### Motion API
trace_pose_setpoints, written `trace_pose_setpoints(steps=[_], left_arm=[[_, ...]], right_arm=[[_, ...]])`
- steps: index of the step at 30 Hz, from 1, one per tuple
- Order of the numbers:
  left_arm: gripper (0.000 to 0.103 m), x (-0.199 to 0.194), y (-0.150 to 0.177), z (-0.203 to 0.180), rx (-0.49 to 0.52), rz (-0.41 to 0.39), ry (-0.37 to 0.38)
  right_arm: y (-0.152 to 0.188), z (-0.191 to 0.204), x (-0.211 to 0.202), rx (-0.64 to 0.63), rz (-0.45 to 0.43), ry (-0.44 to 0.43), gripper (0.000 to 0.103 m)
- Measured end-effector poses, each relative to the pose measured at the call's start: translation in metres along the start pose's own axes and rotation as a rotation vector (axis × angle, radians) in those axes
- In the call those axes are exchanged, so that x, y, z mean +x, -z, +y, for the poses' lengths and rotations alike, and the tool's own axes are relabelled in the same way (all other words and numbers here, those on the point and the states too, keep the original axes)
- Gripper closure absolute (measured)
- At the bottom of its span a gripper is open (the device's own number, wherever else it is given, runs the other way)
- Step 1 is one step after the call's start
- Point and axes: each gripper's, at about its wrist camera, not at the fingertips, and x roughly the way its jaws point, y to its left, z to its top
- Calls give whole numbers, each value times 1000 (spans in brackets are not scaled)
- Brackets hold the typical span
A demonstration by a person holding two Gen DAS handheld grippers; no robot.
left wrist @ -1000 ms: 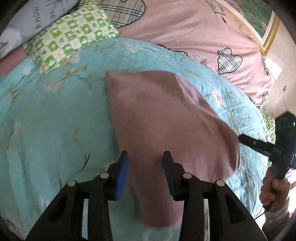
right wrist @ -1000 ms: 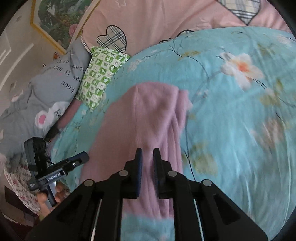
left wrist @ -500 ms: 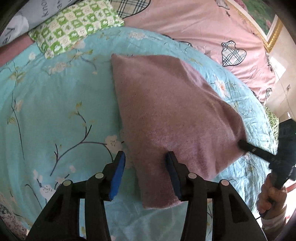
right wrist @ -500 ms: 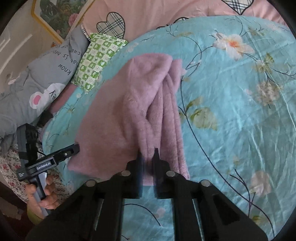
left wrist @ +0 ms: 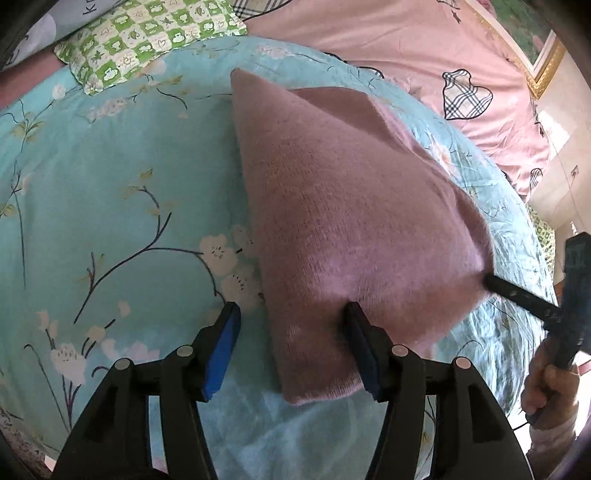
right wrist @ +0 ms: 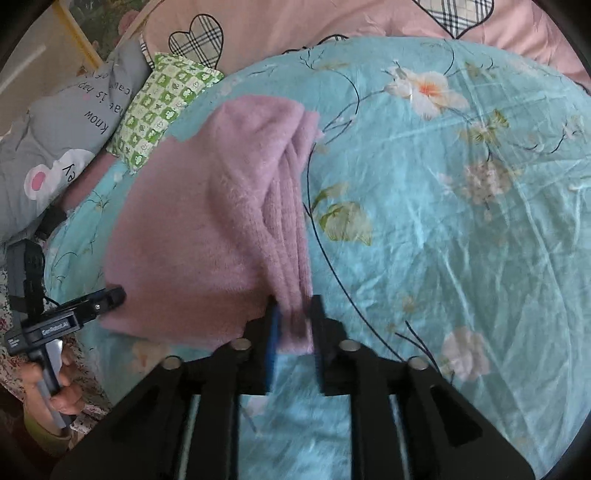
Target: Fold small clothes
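On the quilt (left wrist: 110,206), folded garment (left wrist: 351,221) lengthwise away; both grippers (left wrist: 291,347) (right wrist: 293,325) spread.

The grey pillow (right wrist: 55,147) at the far left of the right wrist view carries dark handwritten-style lettering, upside down from this angle. The word "know" reads clearly; beside it stand fragments that look like "hat is hap" and "cau", and lower down "ey", none of them complete. In the left wrist view the same pillow (left wrist: 74,11) shows only "Kn" at the top edge. The left gripper (right wrist: 118,297) bears a small white label on its body, too small to read surely.
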Motion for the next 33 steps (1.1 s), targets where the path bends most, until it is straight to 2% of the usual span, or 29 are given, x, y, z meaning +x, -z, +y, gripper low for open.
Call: trace_pose_setpoints(steps=[4, 6, 8, 11, 13, 15, 18, 20, 24, 27, 33], left_arm=[[45, -13, 3, -1, -6, -8, 2], [45, -25, 4, -5, 11, -41, -14], [45, -41, 1, -11, 27, -91, -15], [45, -57, 0, -19, 32, -156, 68], [47, -56, -1, -24, 41, -148, 116], [47, -50, 3, -28, 58, -125, 147], [47, -35, 10, -30, 74, -90, 163], [53, -16, 14, -27, 66, -39, 139], [53, -5, 16, -23, 73, -47, 135], [52, -13, 13, -27, 79, -46, 120], [47, -38, 22, -24, 59, -80, 125]], right_arm=[[1, 2, -38, 32, -114, -55, 76], [-5, 11, -48, 23, -165, -125, 76], [-13, 25, -46, 1, -176, -181, 76], [-24, 40, -27, -16, -156, -245, 76], [-28, 45, -11, -14, -132, -248, 76], [-26, 43, 4, 10, -94, -206, 76], [-14, 34, 11, 38, -73, -169, 76], [-9, 22, 21, 41, -41, -91, 77], [-3, 1, 35, 93, -33, -138, 87], [-3, 1, 31, 105, -43, -152, 87], [12, 10, -9, 90, -87, -180, 83]])
